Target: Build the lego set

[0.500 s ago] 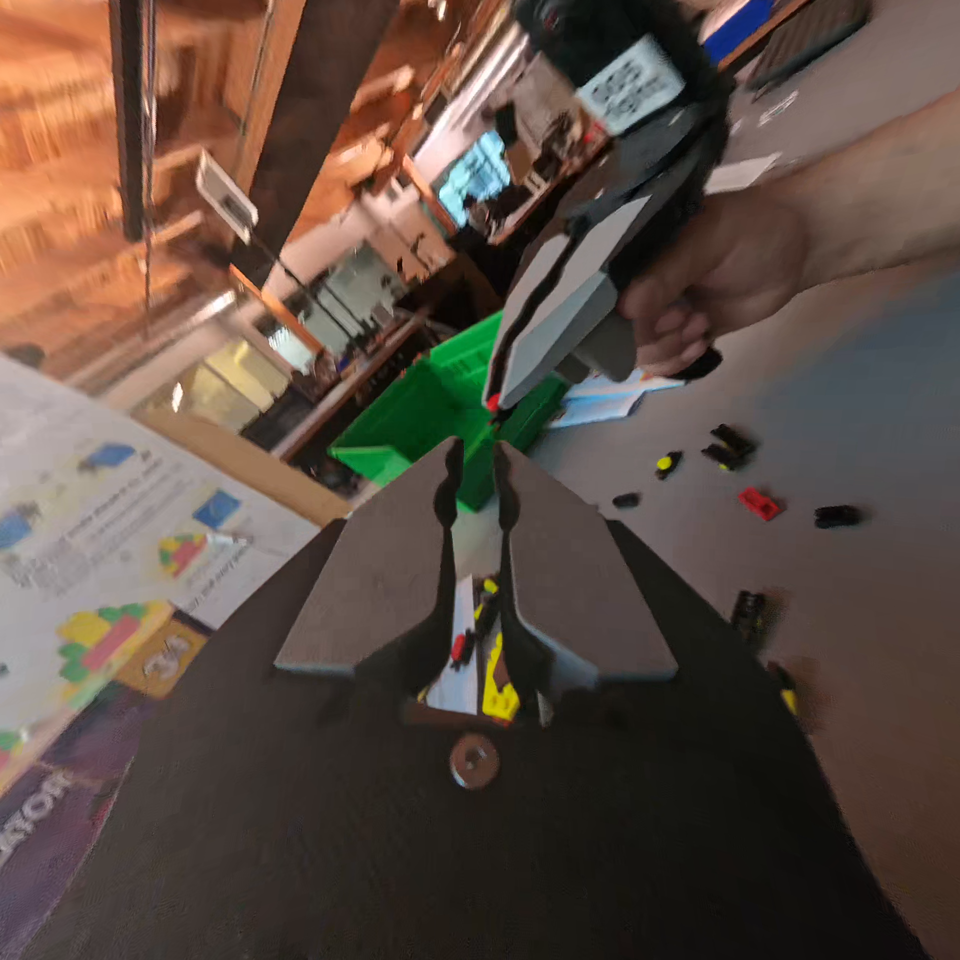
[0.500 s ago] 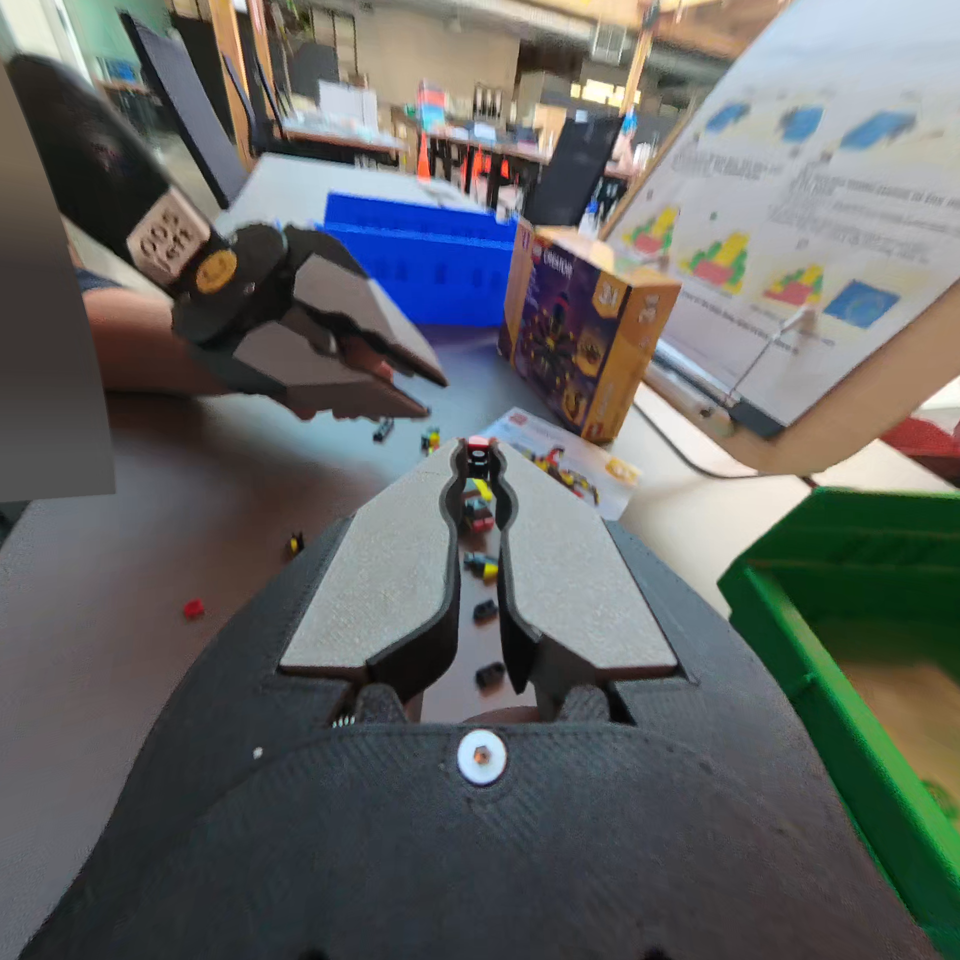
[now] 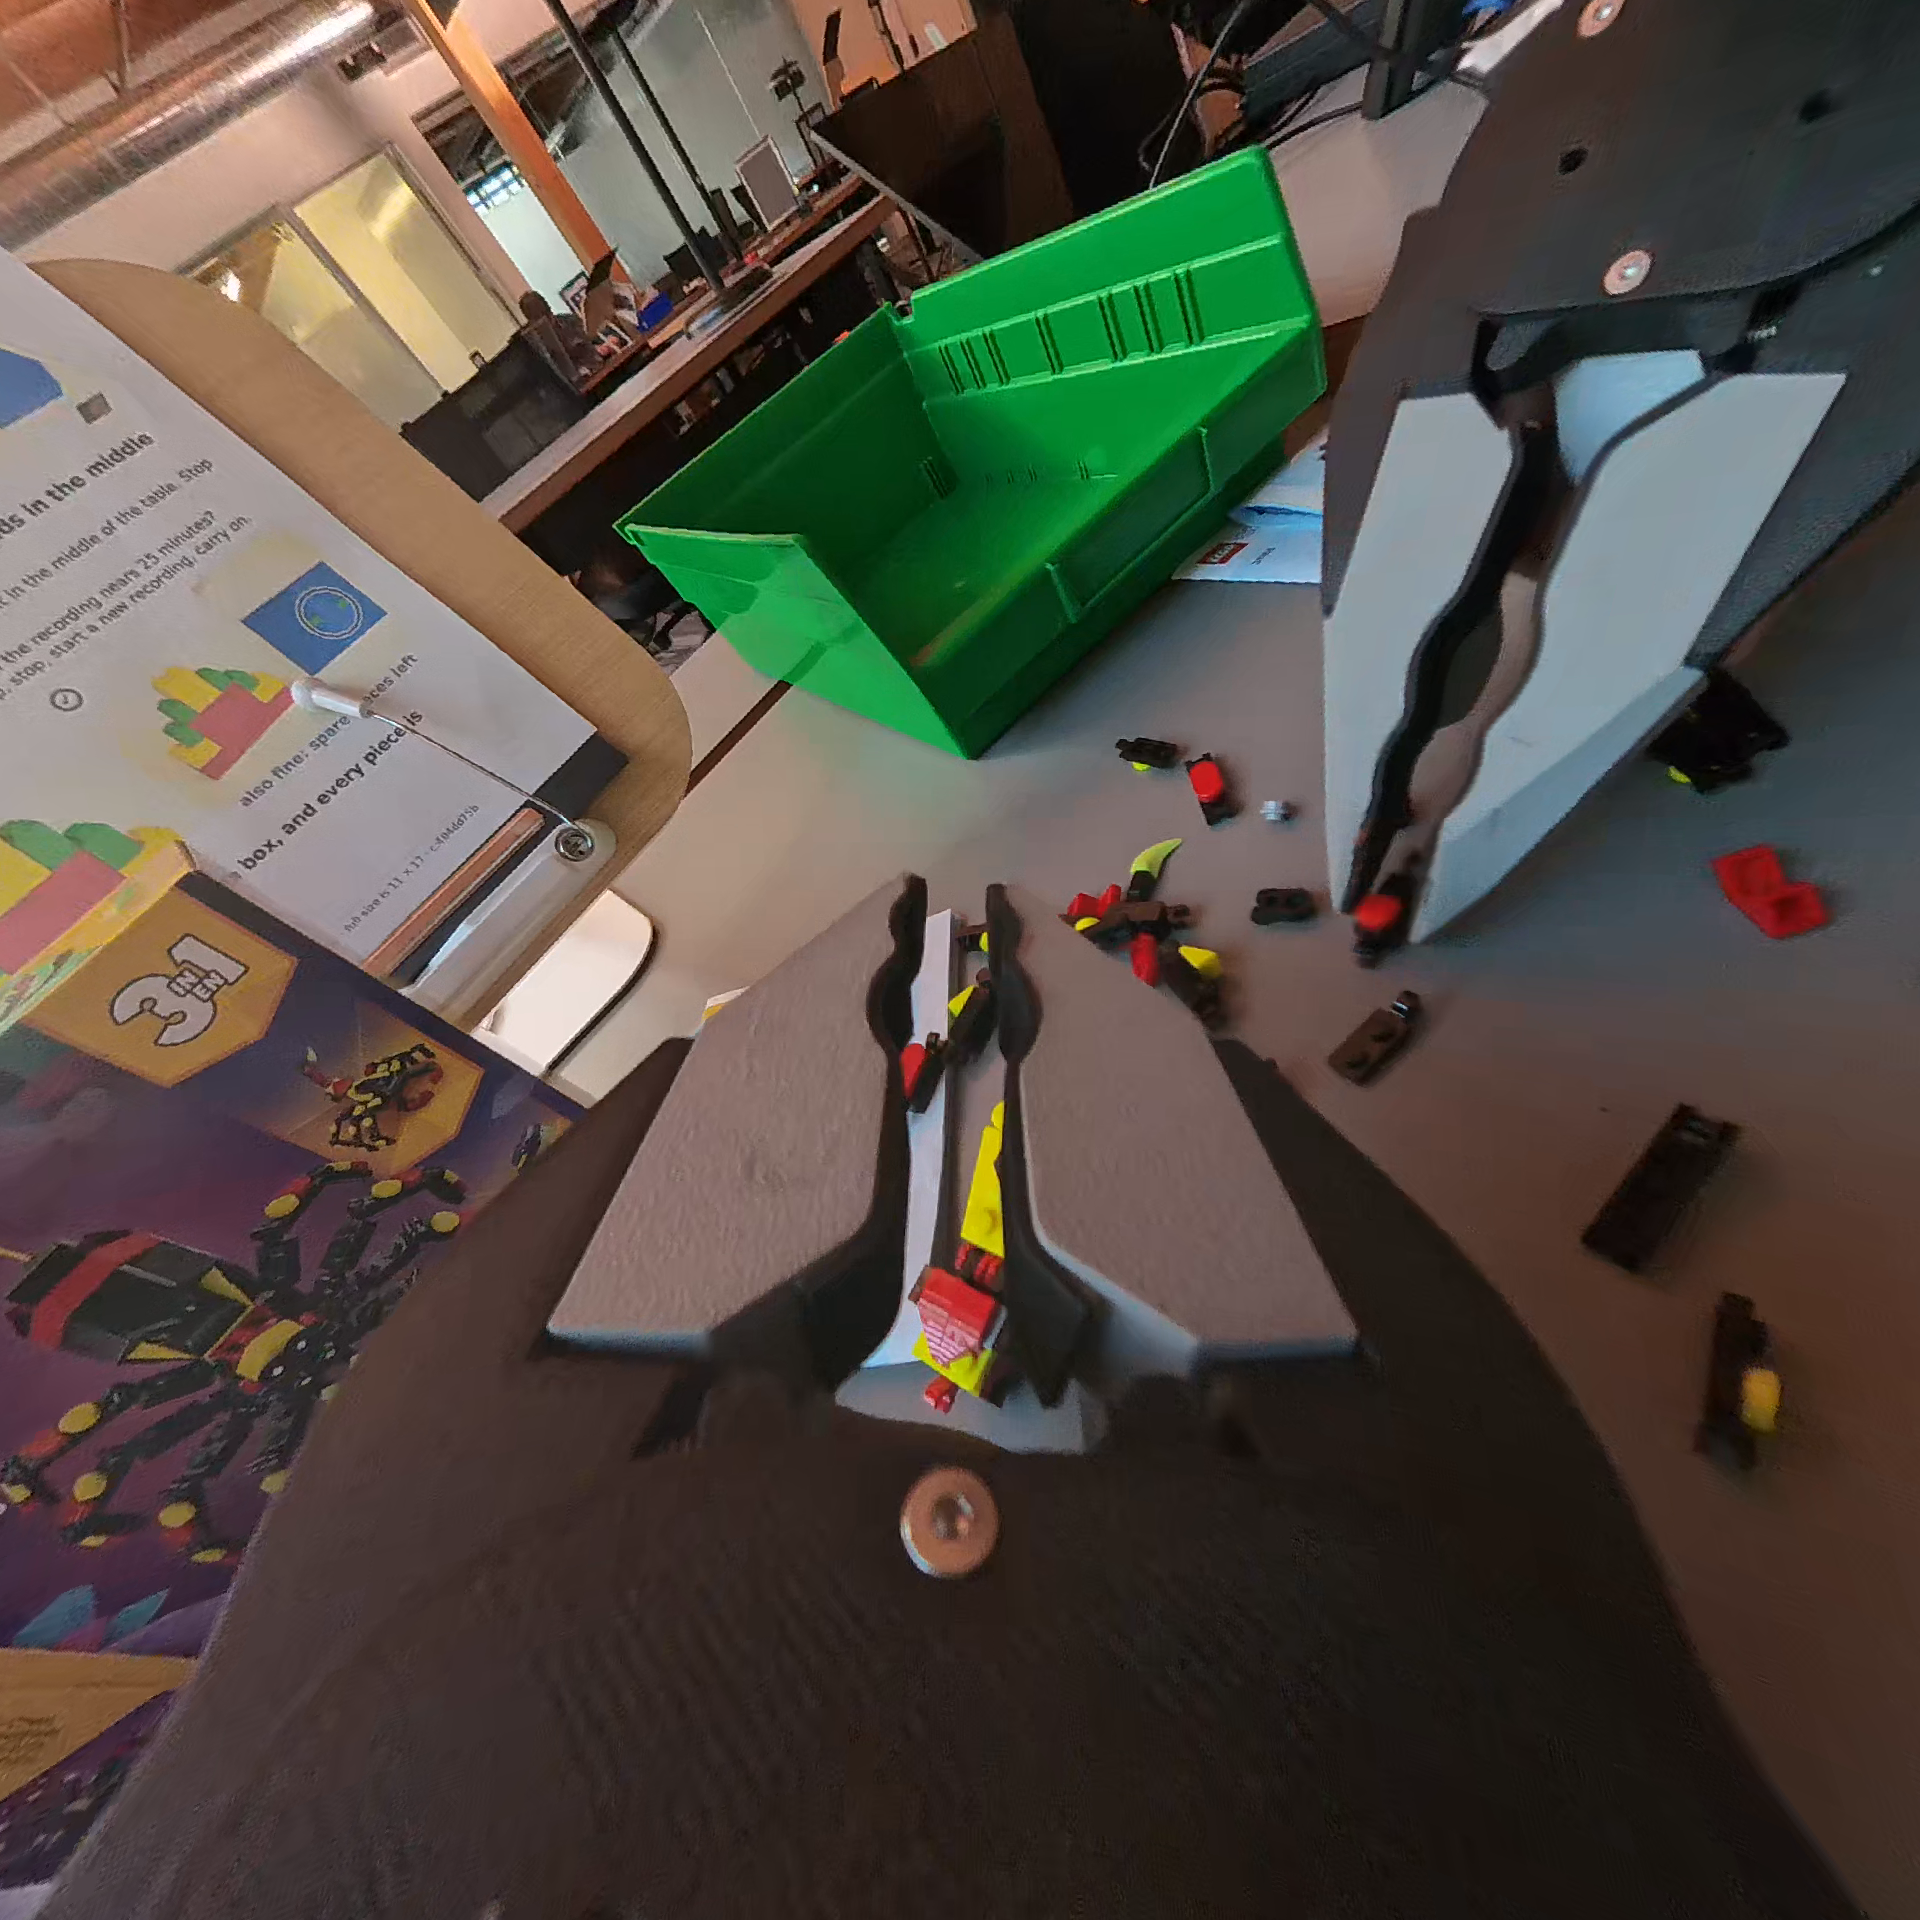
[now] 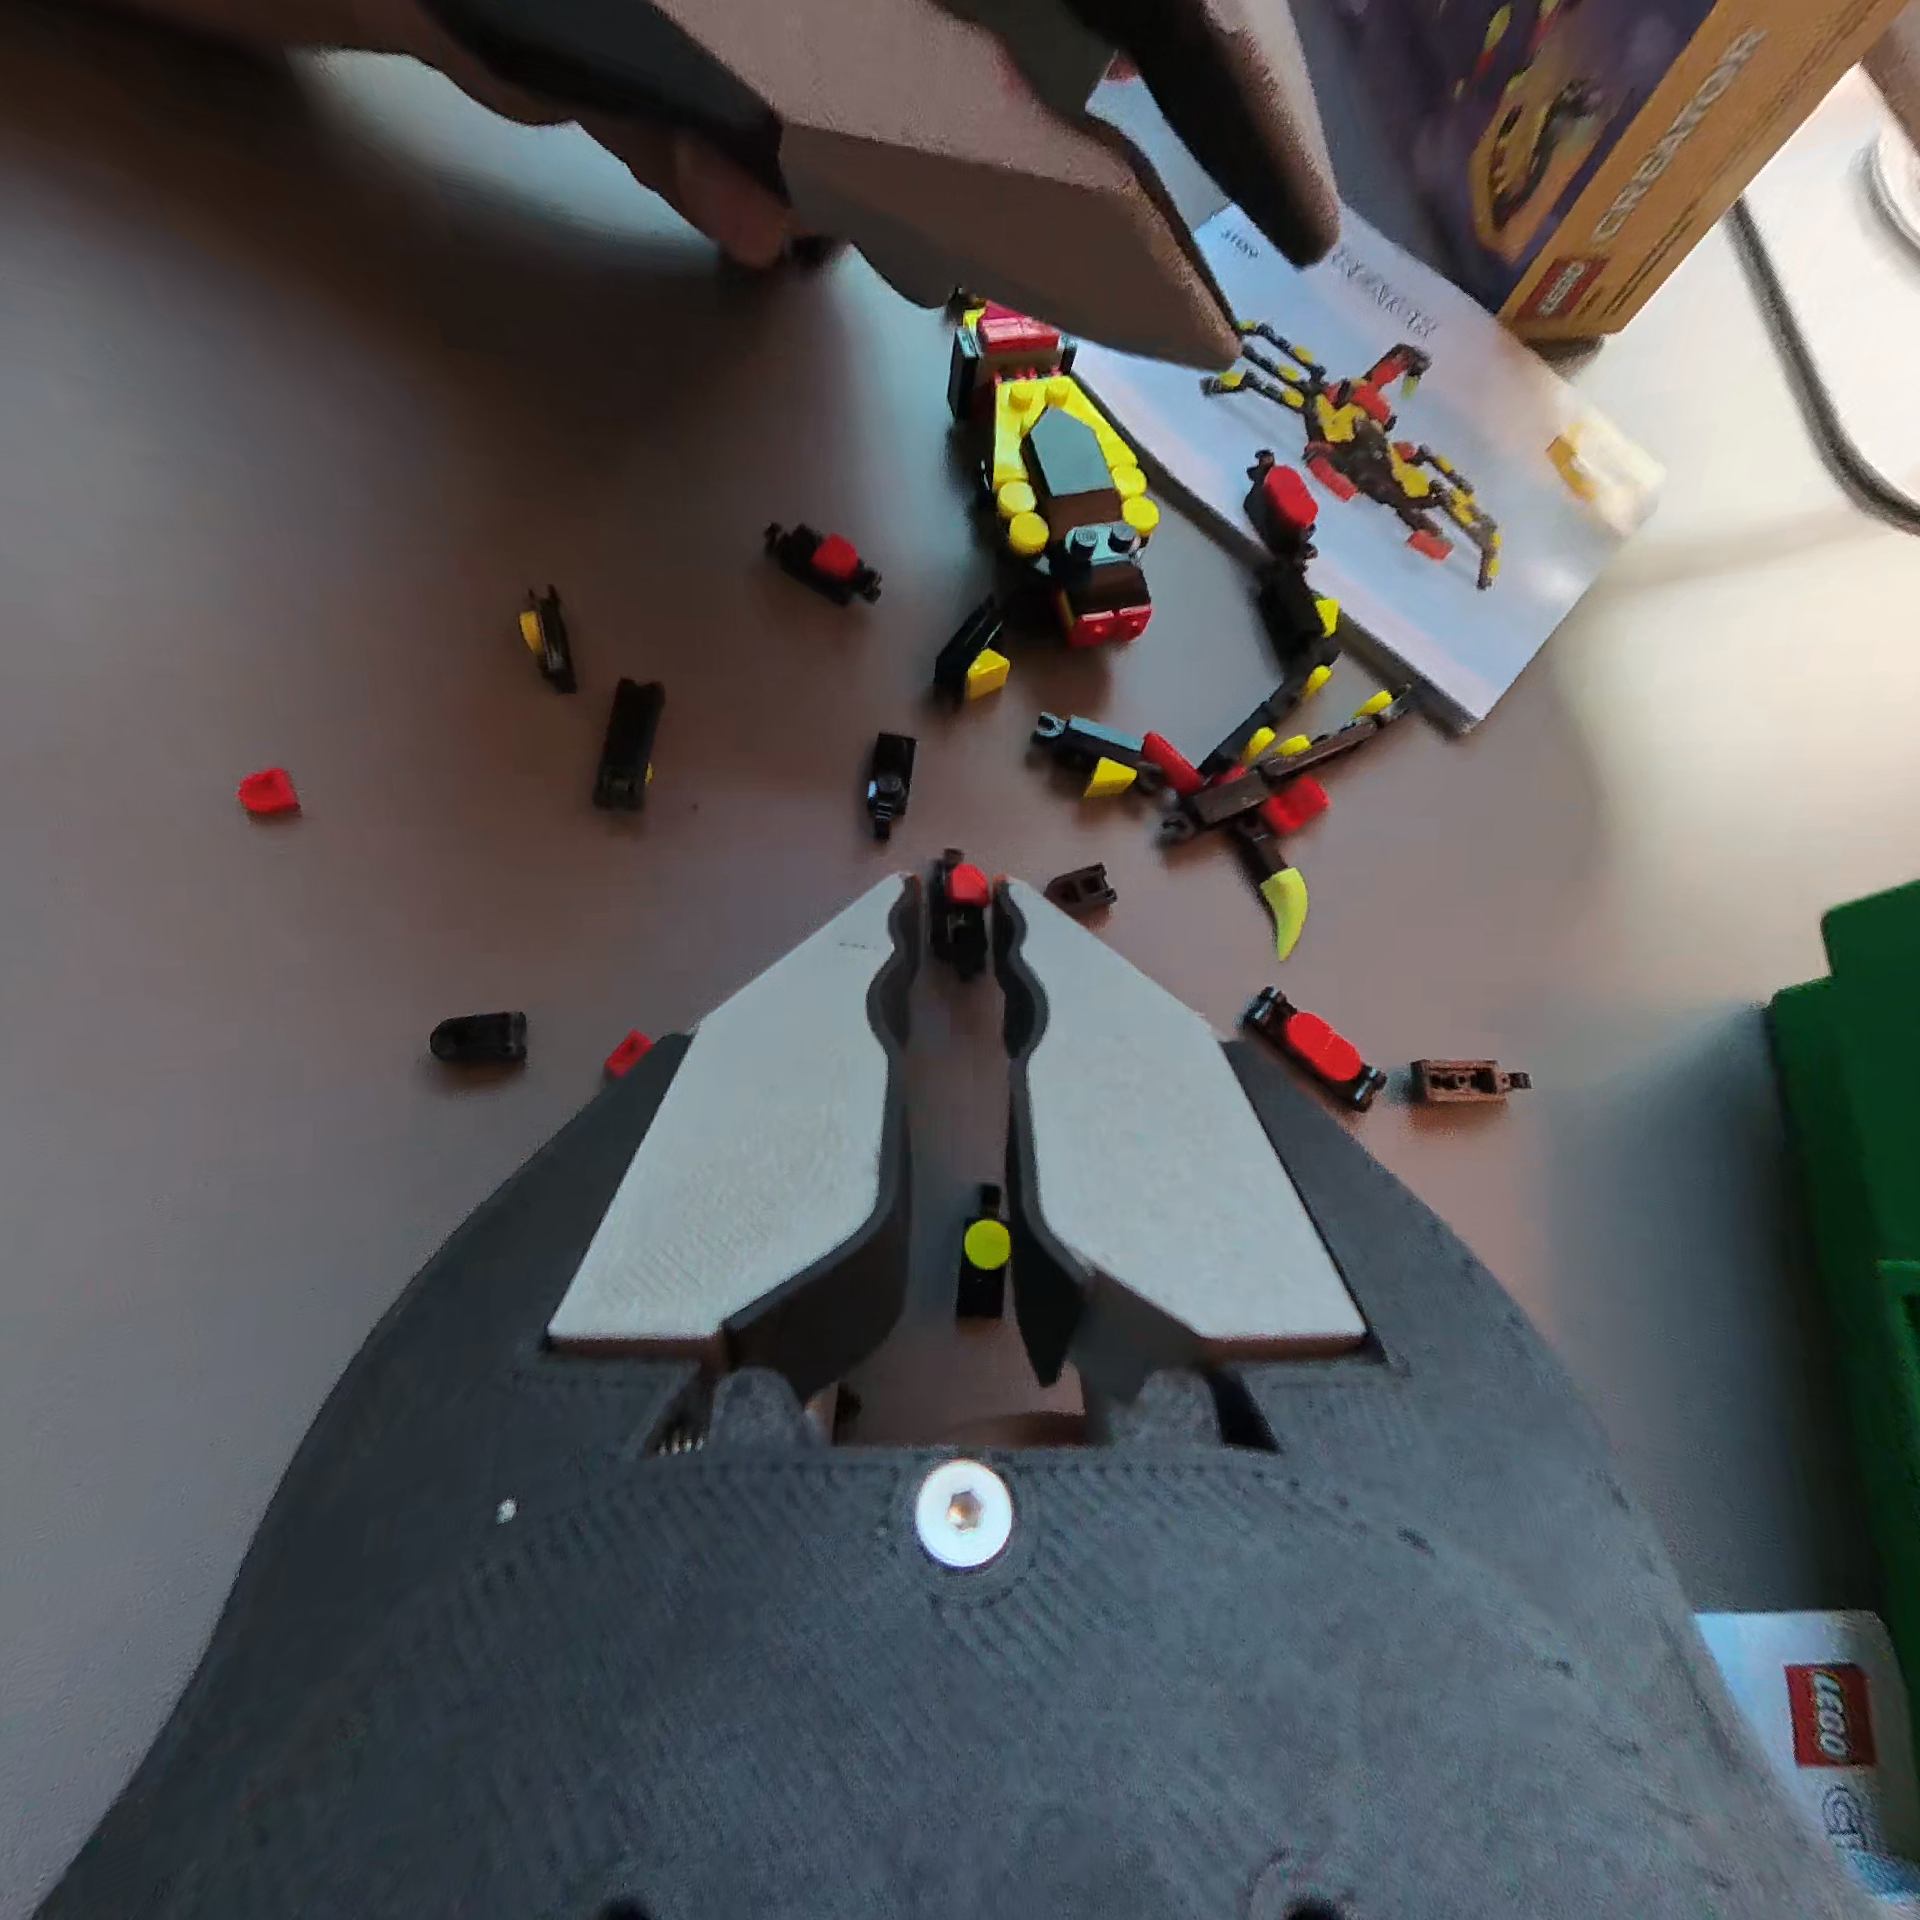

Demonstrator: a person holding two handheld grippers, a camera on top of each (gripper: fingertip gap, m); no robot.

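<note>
Left wrist view: left gripper (image 3: 951, 894) at frame centre hangs over the booklet (image 3: 932, 997) and model parts with its jaws slightly apart and nothing clamped; green bin (image 3: 997, 457) upper centre, set box (image 3: 208, 1195) lower left, right gripper (image 3: 1382, 914) at right edge, tips down on the grey table (image 3: 935, 821) with a red-and-black piece (image 3: 1380, 916) between them. Right wrist view: right gripper (image 4: 958, 894), frame centre, is narrowly open, the red-and-black piece (image 4: 961, 914) sitting between its fingertips (image 4: 896, 914) on the table; I can't tell if the pads press it. Yellow-and-black body (image 4: 1060, 488) lies upper centre beside the booklet (image 4: 1455, 499), loose bricks scattered around, the left gripper (image 4: 1195, 270) along the top edge.
</note>
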